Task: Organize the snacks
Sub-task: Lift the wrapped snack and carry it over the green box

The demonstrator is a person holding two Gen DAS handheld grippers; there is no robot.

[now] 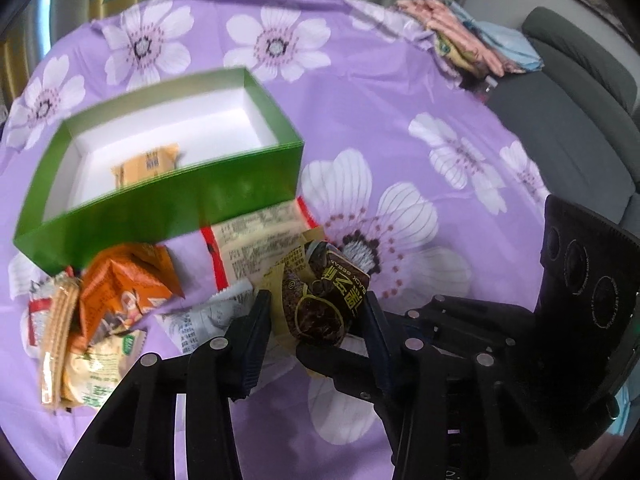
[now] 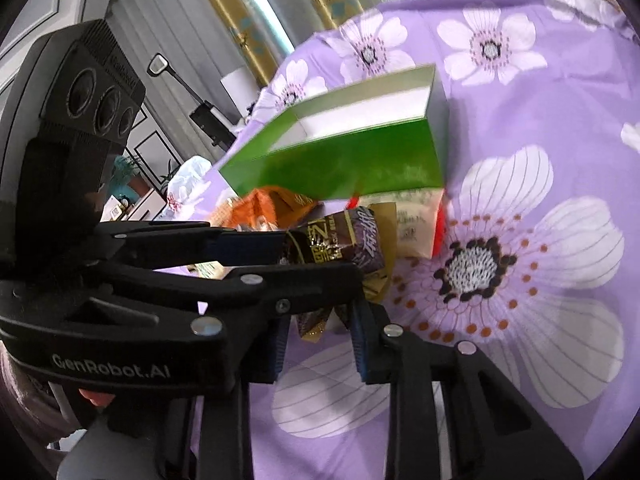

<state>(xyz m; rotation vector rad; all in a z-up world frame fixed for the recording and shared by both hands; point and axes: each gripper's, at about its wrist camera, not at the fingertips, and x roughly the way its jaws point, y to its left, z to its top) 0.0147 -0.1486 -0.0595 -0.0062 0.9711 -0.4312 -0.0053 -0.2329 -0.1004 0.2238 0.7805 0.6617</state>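
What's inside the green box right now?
The left wrist view shows one orange-yellow wrapped snack lying on the white floor of the green box. The box's near wall hides the front strip of the floor, so anything lying there cannot be seen.

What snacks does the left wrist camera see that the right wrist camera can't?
Only the left wrist view shows the yellow snack lying inside the green box, plus the wafer pack and the grey sofa. Only the right wrist view shows the gold curtain and a bit of the person's hand. Both show the box, the dark black sesame packet and the purple flowered cloth.
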